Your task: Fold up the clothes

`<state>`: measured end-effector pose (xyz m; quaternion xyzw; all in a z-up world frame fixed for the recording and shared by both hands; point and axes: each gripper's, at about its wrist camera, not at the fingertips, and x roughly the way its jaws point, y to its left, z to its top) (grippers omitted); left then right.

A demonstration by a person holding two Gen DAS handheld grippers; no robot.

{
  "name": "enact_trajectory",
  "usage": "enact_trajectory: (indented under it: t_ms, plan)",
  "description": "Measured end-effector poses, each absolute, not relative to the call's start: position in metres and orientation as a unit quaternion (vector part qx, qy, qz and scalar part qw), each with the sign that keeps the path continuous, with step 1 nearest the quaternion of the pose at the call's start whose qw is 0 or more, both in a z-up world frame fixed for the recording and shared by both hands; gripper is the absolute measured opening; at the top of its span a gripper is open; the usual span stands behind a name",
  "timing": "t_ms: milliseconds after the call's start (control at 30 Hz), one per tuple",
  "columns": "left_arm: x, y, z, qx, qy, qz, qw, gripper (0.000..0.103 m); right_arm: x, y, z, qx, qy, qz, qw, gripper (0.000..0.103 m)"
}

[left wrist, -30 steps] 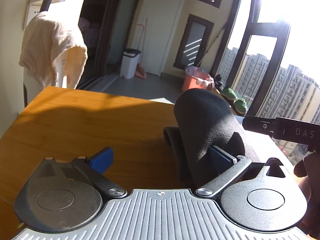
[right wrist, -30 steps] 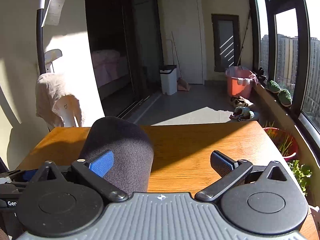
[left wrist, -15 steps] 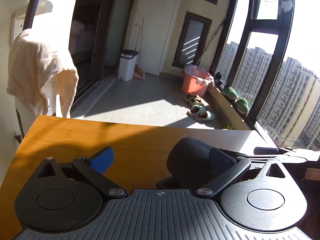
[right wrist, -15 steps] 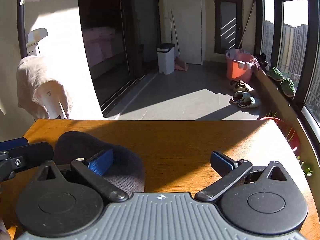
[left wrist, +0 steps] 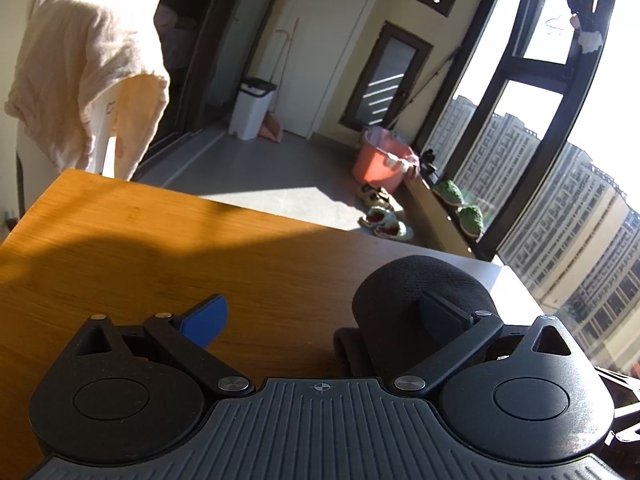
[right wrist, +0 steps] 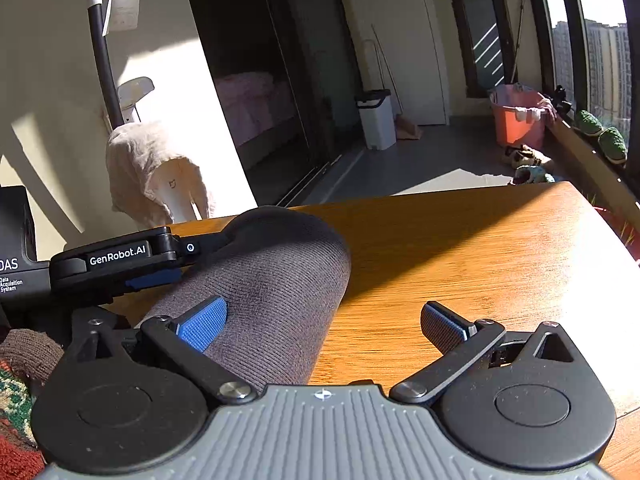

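A dark grey knitted garment (left wrist: 420,280) rises in a rounded hump over the wooden table (left wrist: 160,248). My left gripper (left wrist: 320,314) is open, and its right finger rests against the hump. In the right wrist view the same garment (right wrist: 280,264) lies as a thick roll over the table (right wrist: 460,248). My right gripper (right wrist: 322,320) is open too, with its left blue pad against the roll. From the left, the left gripper (right wrist: 120,258) reaches into the garment's far end. Whether any finger is under the cloth is hidden.
A cream cloth (left wrist: 88,80) hangs over a chair beyond the table's far left corner. On the floor behind stand a white bin (left wrist: 254,108), an orange bucket (left wrist: 380,160) and slippers (left wrist: 384,224). A patterned sleeve (right wrist: 16,400) shows at the lower left.
The garment stood tall a second ago, then dropped low towards the table. In the right wrist view it now bulges higher again, and the left gripper sits closer to it.
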<state>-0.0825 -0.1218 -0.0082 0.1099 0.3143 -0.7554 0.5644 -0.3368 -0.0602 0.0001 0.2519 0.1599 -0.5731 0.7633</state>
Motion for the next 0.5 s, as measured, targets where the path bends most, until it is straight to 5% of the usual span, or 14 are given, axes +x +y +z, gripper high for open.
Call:
enact_trajectory:
  t_ms: [333,500]
  plan:
    - [-0.092,-0.068,0.006,0.167,0.259,-0.788,0.533,0.103,-0.362,-0.049,0.005,0.287,0.104,-0.551,0.777,0.103]
    - [-0.074,-0.079,-0.017,0.123,0.337,-0.779,0.514,0.103,-0.365,-0.04,0.004,0.257,0.129,-0.557,0.779,0.103]
